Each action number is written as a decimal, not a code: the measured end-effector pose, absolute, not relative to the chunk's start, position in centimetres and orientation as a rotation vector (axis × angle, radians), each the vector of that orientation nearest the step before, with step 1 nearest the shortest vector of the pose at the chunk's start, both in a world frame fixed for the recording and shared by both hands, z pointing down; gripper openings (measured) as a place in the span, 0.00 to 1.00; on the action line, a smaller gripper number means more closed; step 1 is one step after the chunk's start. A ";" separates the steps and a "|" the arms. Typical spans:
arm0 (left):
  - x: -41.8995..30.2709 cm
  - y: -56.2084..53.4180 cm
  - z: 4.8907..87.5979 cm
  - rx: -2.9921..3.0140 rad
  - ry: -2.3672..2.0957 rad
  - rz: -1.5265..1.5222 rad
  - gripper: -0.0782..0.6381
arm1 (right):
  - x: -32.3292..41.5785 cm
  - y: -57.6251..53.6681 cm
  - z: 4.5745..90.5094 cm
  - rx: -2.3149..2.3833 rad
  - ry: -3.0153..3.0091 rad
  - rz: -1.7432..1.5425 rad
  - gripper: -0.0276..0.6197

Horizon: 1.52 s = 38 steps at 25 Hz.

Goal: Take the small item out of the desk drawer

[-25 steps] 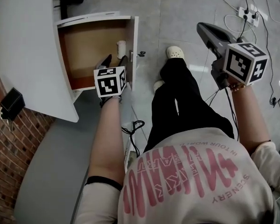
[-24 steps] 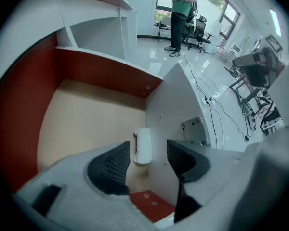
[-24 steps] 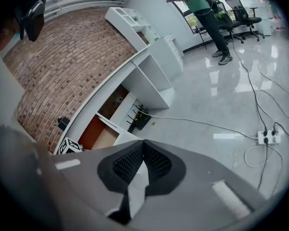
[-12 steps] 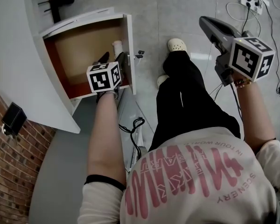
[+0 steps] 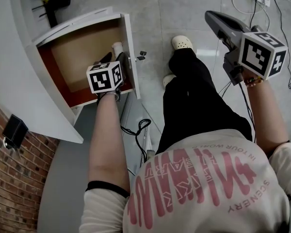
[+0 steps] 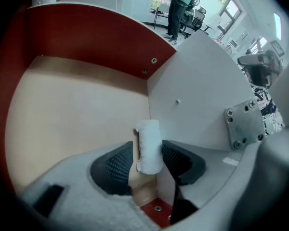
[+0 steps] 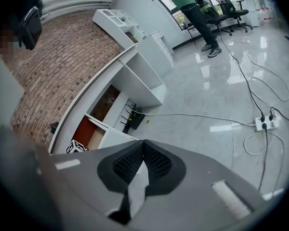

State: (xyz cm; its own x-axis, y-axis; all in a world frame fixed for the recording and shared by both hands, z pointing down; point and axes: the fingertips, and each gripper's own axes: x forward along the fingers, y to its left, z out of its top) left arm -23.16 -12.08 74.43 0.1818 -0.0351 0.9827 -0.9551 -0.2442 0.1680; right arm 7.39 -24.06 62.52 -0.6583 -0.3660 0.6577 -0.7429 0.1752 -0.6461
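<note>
Head view: reaching steeply down into the open desk drawer (image 5: 129, 42) with the left gripper (image 5: 115, 58), tips beside a small white roll (image 5: 117, 47) in the front corner; holding the right gripper (image 5: 210, 16) out over the floor (image 5: 184, 4), well apart from the drawer. Left gripper view: straddling the upright roll against the drawer's front panel, jaws just closing but not yet clamped, one pad (image 6: 176, 159) touching it, a sliver of gap at the other. Right gripper view: closed tip to tip, gripping nothing.
</note>
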 end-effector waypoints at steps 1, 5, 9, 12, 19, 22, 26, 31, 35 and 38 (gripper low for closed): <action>-23.0 -12.1 74.5 1.511 -0.983 1.219 0.36 | 7.4 -24.0 62.6 1.054 -2.103 1.484 0.06; -22.6 -12.0 74.8 1.521 -0.953 1.206 0.30 | 7.4 -23.7 62.9 1.067 -2.092 1.502 0.06; -22.7 -12.1 74.9 1.499 -0.948 1.170 0.31 | 7.4 -23.7 63.0 1.071 -2.088 1.510 0.06; -22.7 -12.2 75.1 1.504 -0.932 1.158 0.32 | 7.4 -23.7 63.0 1.072 -2.090 1.516 0.06; -22.7 -12.1 75.2 1.488 -0.900 1.176 0.32 | 7.7 -23.7 63.3 1.090 -2.077 1.534 0.06; -22.4 -12.3 75.3 1.480 -0.895 1.170 0.27 | 7.4 -23.7 63.5 1.084 -2.078 1.542 0.06; -22.6 -12.3 75.2 1.464 -0.912 1.150 0.28 | 7.0 -23.7 63.4 1.067 -2.081 1.538 0.06; -22.5 -12.3 75.4 1.465 -0.892 1.134 0.29 | 7.3 -23.8 63.5 1.082 -2.073 1.540 0.06; -22.6 -12.5 75.4 1.458 -0.907 1.138 0.29 | 7.1 -23.6 63.8 1.076 -2.069 1.547 0.06; -22.4 -12.4 75.2 1.471 -0.916 1.124 0.29 | 6.9 -23.5 63.5 1.070 -2.071 1.549 0.06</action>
State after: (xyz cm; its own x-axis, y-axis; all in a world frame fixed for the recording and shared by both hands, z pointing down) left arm -22.38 -12.42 75.23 0.2729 0.0129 0.9620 -0.9448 -0.1850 0.2705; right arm 6.93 -23.52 63.55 -0.6578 -0.3636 0.6596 -0.7355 0.1213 -0.6666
